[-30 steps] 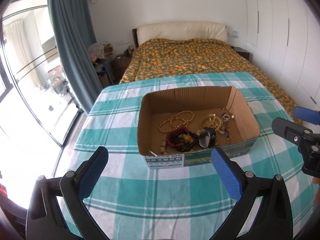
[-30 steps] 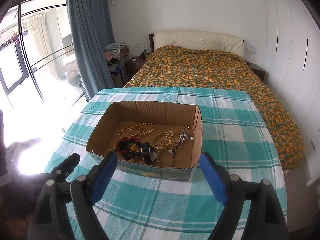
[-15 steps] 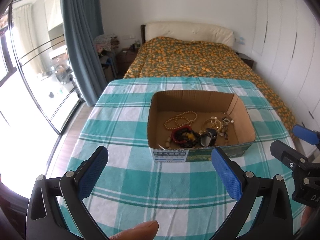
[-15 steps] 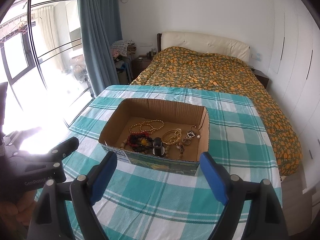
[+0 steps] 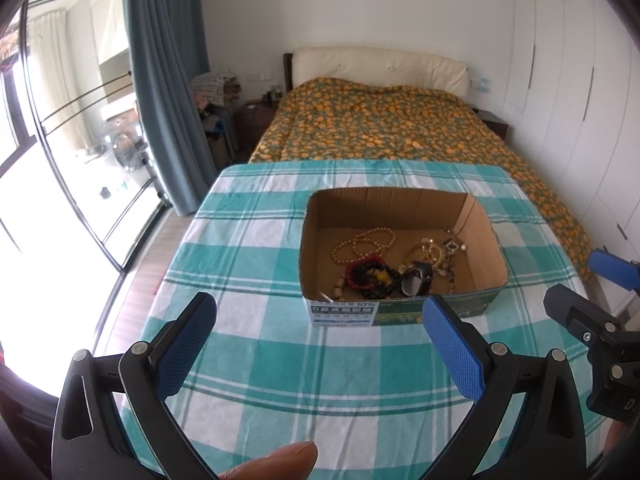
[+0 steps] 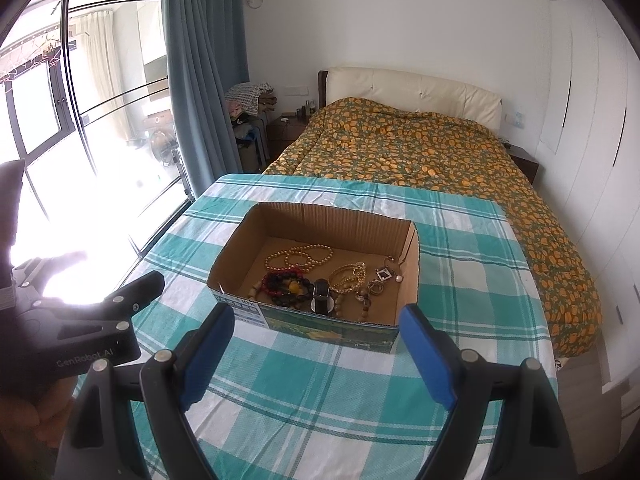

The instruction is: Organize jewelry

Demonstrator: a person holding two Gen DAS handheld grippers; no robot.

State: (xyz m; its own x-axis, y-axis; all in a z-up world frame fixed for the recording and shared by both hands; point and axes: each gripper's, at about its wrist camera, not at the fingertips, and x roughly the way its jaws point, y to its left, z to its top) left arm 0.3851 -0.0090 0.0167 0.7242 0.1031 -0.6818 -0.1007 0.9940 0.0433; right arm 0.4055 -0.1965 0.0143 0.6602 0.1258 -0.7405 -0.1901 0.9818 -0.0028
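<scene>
A shallow cardboard box (image 5: 496, 252) (image 6: 234, 246) stands on the checked table. Inside lie a pearl bead string (image 5: 364, 242) (image 6: 300, 256), a red and black bead bracelet (image 5: 366, 274) (image 6: 284, 284), a black watch (image 5: 418, 278) (image 6: 322, 298), gold bangles (image 5: 424, 252) (image 6: 348, 276) and small pendants (image 6: 384, 276). My left gripper (image 5: 318, 320) is open above the cloth in front of the box, with nothing between its blue pads (image 5: 450, 346). My right gripper (image 6: 316, 334) is open too, just short of the box's near wall, and holds nothing.
A teal and white checked cloth (image 5: 248, 240) (image 6: 472, 280) covers the table. A bed with an orange patterned quilt (image 5: 384, 128) lies beyond it. Glass doors and a blue curtain (image 6: 200, 72) are on the left, white wardrobes on the right. A fingertip (image 5: 272, 464) shows at the bottom.
Both grippers have drawn back and up from the box, which looks smaller now. A fingertip has come into the bottom of the left wrist view. Both jaws stay open.
</scene>
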